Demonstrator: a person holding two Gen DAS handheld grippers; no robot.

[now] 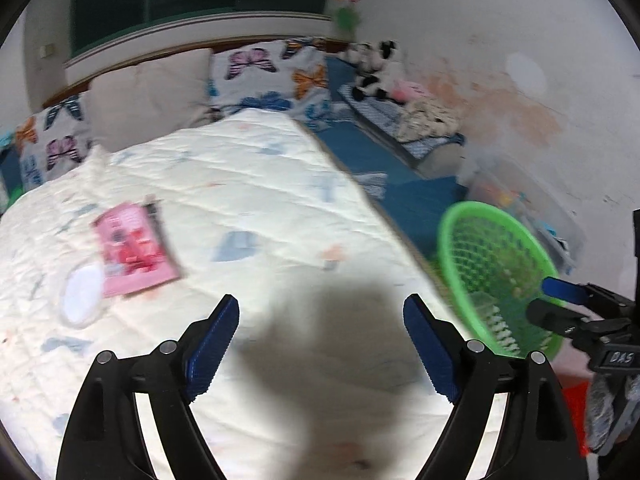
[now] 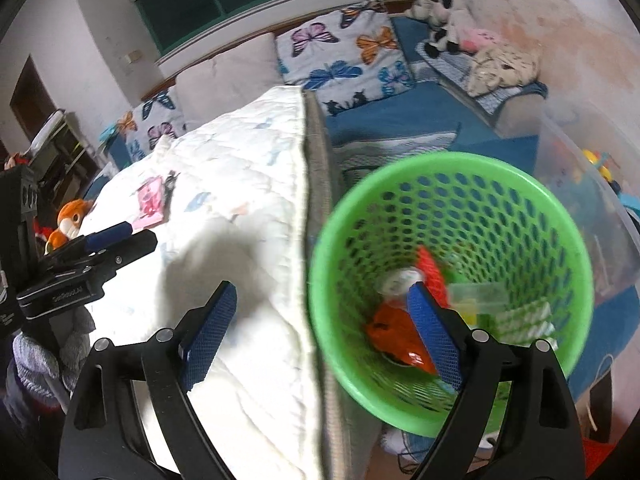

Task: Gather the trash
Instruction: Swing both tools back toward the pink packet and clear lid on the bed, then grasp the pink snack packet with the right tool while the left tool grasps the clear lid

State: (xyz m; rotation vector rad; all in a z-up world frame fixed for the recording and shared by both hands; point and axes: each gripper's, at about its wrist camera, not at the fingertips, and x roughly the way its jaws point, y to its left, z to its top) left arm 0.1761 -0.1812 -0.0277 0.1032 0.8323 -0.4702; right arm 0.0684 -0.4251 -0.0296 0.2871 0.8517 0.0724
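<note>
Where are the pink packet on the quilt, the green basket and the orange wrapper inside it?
pink packet (image 1: 134, 250), left wrist view, middle of its printed face.
green basket (image 2: 460, 162), right wrist view, far part of its rim.
orange wrapper (image 2: 394, 330), right wrist view, its crumpled middle, in the basket.

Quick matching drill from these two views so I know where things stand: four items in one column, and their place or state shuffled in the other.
Items:
1. pink packet
2. orange wrapper
3. green basket
4. left gripper

Places or states:
A. beside the bed, on the floor side
B. open, nothing between the fingers
C. lying on the white quilt
D. inside the basket

Pairs: 1-C, 2-D, 3-A, 4-B
</note>
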